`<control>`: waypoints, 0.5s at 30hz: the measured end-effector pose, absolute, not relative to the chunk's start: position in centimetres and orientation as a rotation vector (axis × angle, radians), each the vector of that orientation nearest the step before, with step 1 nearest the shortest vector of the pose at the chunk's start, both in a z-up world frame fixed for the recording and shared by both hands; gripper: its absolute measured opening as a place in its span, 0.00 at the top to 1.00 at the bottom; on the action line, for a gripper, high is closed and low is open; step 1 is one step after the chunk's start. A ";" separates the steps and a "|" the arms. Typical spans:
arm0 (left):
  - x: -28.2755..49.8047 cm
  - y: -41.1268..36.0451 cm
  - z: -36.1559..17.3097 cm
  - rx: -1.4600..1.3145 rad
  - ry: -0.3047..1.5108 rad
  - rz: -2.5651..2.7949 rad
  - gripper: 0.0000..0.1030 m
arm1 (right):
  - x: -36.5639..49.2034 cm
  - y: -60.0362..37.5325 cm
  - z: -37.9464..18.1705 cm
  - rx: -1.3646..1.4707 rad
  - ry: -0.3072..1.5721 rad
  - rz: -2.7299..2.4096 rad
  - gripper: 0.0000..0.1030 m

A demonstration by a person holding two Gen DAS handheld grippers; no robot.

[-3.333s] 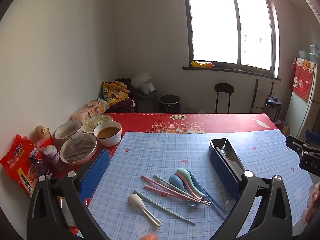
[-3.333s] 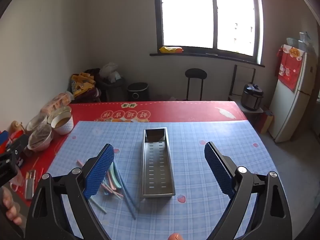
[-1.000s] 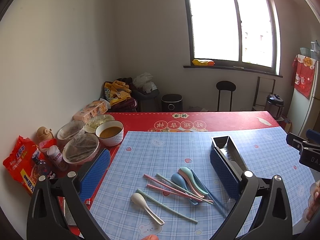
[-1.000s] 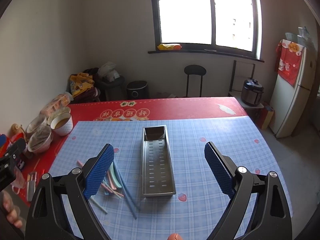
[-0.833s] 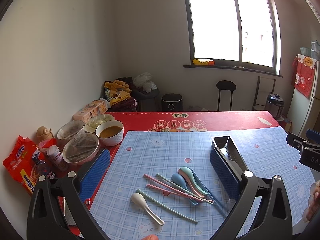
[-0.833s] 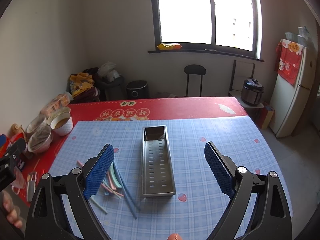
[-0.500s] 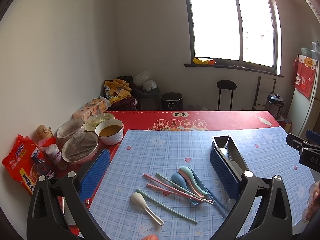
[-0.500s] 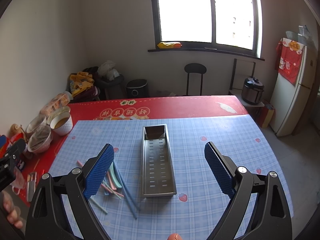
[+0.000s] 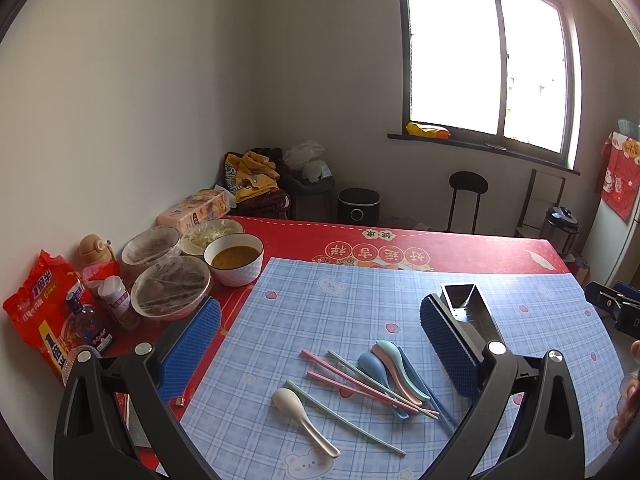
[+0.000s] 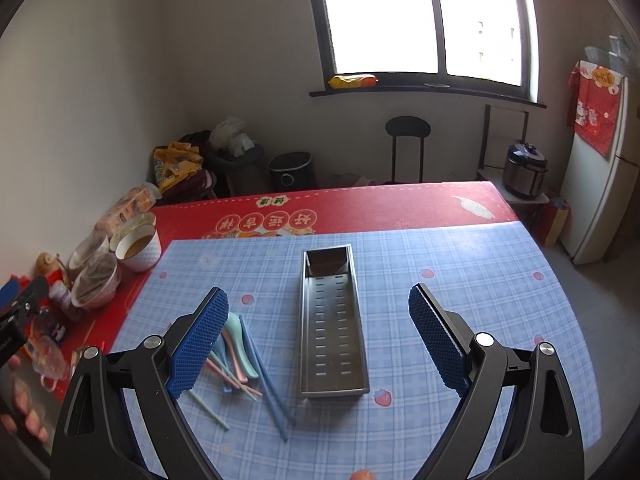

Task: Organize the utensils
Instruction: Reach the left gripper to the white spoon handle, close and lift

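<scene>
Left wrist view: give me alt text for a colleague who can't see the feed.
The open left gripper hovers over a blue checked mat where pastel spoons and chopsticks lie loose, with a white spoon nearest. A metal tray sits beyond them to the right; food bowls stand at left.

Bright blown-out window (image 9: pixel 486 56), sharp, fisheye-bent edges

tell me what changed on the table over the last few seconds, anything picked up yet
Nothing has been picked up. Both sets of tongs, left and right, stay open and empty above the table; only the camera views drifted slightly. The spoons and chopsticks lie in the same loose pile on the blue checked mat, and the metal tray is still empty beside them.
</scene>
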State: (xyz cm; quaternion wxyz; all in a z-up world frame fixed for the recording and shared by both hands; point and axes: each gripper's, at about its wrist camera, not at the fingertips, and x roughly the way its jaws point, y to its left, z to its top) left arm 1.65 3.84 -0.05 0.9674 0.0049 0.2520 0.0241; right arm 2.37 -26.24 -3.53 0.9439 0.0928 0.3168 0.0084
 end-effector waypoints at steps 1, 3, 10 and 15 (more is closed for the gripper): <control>1.7 4.4 -0.2 0.002 0.516 0.066 0.05 | 2.7 -26.3 -3.6 0.188 0.641 0.043 0.14; 2.1 5.1 -0.5 -0.002 0.539 0.102 0.05 | 3.4 -26.4 -3.9 0.172 0.644 0.078 0.14; 1.7 6.9 -2.4 -0.072 0.632 0.191 0.13 | 5.5 -26.5 -6.5 0.136 0.680 0.208 0.14; 1.0 6.9 -4.7 -0.127 0.713 0.238 0.24 | 6.5 -26.5 -9.2 0.127 0.753 0.305 0.14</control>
